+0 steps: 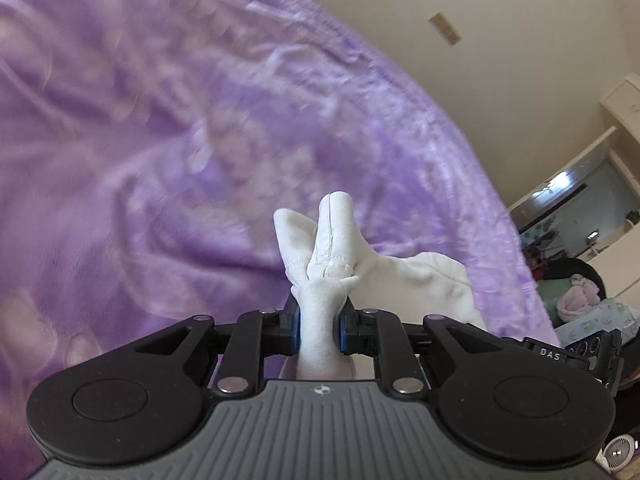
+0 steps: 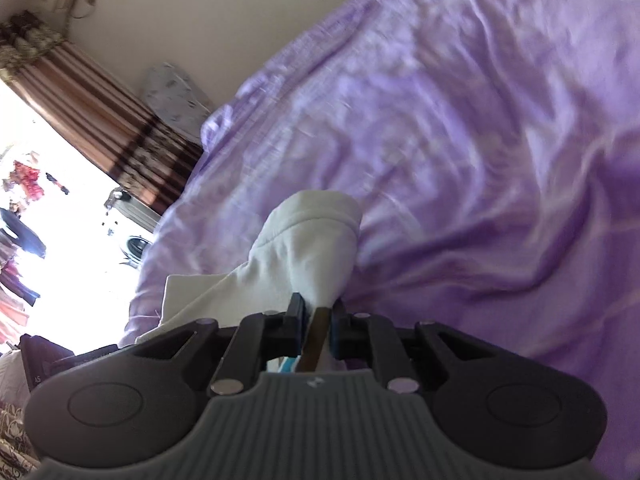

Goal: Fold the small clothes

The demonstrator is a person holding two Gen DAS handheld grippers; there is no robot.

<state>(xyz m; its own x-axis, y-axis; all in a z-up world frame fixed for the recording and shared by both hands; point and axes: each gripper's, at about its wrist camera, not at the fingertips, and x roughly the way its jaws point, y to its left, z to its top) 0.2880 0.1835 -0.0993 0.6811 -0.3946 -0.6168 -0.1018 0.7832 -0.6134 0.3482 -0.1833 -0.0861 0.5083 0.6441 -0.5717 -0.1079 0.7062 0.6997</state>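
Note:
A small white garment [image 1: 332,256] hangs between both grippers above a purple bedspread [image 1: 160,140]. My left gripper [image 1: 319,320] is shut on a bunched white end of it, with folds sticking up past the fingers. The rest of the cloth trails to the right [image 1: 424,284]. In the right wrist view my right gripper [image 2: 319,316] is shut on another part of the same white garment [image 2: 304,252], which spreads left and forward from the fingers. The purple bedspread [image 2: 460,160] fills the background there.
The bed edge runs along a cream wall [image 1: 500,40]. Furniture and clutter [image 1: 580,288] stand to the right of the bed in the left view. A striped brown curtain [image 2: 100,120] and a bright window [image 2: 60,240] lie left of the bed in the right view.

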